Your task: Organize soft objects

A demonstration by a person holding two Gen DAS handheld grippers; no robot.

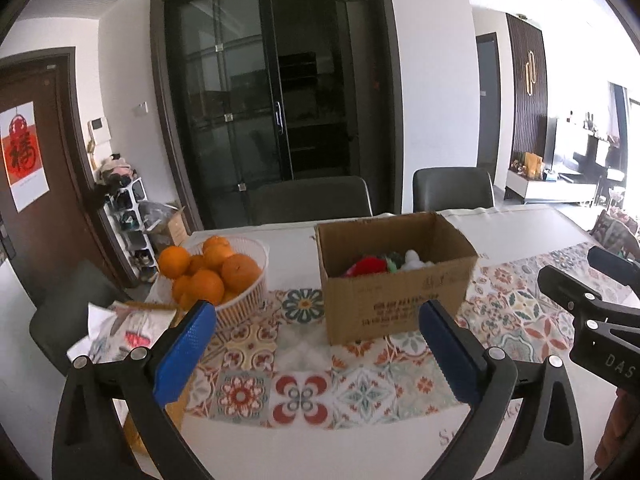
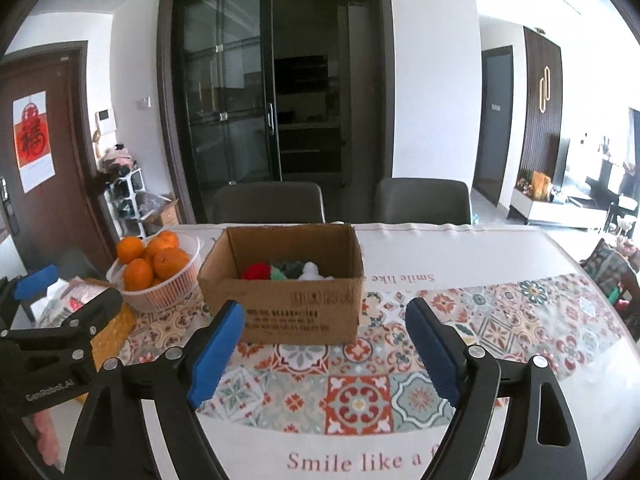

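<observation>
An open cardboard box [image 1: 400,292] [image 2: 288,296] stands on the patterned tablecloth. Inside it lie soft pom-pom-like objects: a red one [image 1: 366,266] [image 2: 256,271], a green one [image 1: 394,260] [image 2: 286,270] and a white one [image 1: 414,259] [image 2: 314,270]. My left gripper [image 1: 316,322] hangs in front of the box, short of it, its blue pads wide apart with nothing between them. My right gripper [image 2: 326,322] is likewise open and empty before the box. Each gripper shows at the edge of the other's view: the right gripper [image 1: 600,300], the left gripper [image 2: 60,300].
A white basket [image 1: 244,300] [image 2: 160,296] full of oranges stands left of the box. Printed papers [image 1: 120,328] lie at the table's left edge. Two grey chairs [image 1: 312,198] [image 2: 424,200] stand behind the table. A dark glass door is behind them.
</observation>
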